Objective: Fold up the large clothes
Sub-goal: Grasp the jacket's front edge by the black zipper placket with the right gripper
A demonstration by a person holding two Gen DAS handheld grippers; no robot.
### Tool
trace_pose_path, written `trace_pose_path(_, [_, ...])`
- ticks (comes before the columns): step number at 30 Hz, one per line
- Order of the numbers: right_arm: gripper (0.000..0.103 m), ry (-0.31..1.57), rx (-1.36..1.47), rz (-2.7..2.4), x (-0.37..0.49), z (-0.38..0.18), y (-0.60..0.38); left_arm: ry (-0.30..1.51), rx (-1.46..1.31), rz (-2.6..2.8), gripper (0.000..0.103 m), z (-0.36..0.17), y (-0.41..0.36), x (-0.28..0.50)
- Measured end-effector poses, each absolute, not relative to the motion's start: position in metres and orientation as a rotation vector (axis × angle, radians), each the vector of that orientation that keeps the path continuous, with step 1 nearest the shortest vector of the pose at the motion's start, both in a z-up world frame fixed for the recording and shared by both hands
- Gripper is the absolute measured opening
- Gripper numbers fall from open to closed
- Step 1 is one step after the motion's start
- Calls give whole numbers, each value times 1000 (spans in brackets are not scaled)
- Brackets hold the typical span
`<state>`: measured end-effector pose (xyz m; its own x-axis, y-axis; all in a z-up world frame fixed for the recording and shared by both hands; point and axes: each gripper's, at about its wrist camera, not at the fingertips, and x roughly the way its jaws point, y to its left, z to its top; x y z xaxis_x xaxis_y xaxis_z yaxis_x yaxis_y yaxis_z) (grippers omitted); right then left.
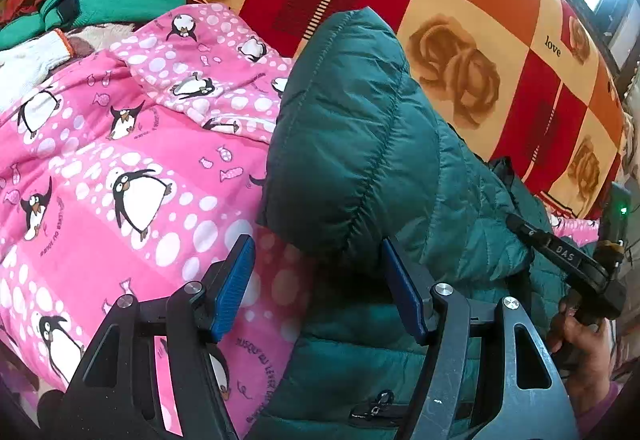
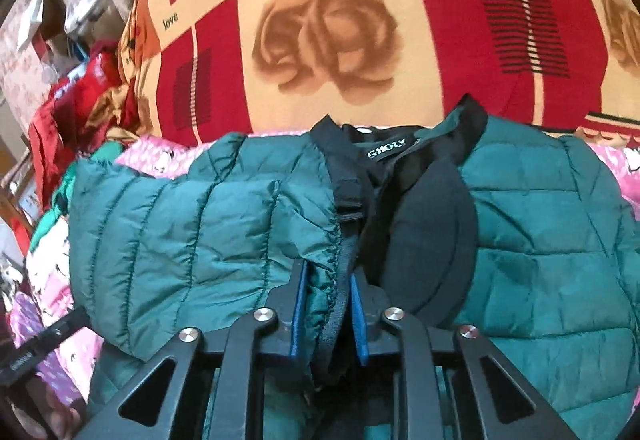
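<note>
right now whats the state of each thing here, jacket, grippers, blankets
green puffer jacket: lying front up on the bed, unzipped at the collar, sleeve folded across its front
sleeve: cuff end pinched in the right gripper
right gripper: shut on the sleeve cuff
left gripper: open, holding nothing, beside the sleeve
pink penguin blanket: spread under the jacket, rumpled
checked rose bedspread: laid flat behind the jacket

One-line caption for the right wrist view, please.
Right gripper, jaws shut on the gathered cuff of a green quilted jacket lying on a pink penguin-print blanket.
</note>
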<state>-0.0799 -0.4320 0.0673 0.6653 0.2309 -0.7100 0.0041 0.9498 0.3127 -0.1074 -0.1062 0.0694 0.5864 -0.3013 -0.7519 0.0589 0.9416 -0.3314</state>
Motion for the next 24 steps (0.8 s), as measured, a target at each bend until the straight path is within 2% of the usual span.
trace_pose_path(5, [7,778,304,148,-93,87,-435,928,-286,-204,65,71,-106,-108])
trace_pose_path(10, [7,804,349,210,-92,96,-436,930,-297,-213,65,72,-107,-110])
trace_pose_path(13, [24,868,315,234,-92,93,-426,936,-296,-217,65,72,-108,-112])
trace_pose_path(14, [39,884,331,260,-95,91,-423,934,-299,-219,65,72,-107,-112])
trace_pose_path(15, [48,891,381,289,-100,87,-422,930,-301,-216,65,72,-107,-113])
trace_pose_path(20, [49,942,547,324,-114,71,-420,936,-319,-213,65,70,-104,-111])
trace_pose_path(24, [49,1001,573,334,-121,61,-409,934,-317,-212,65,70,-105,-111])
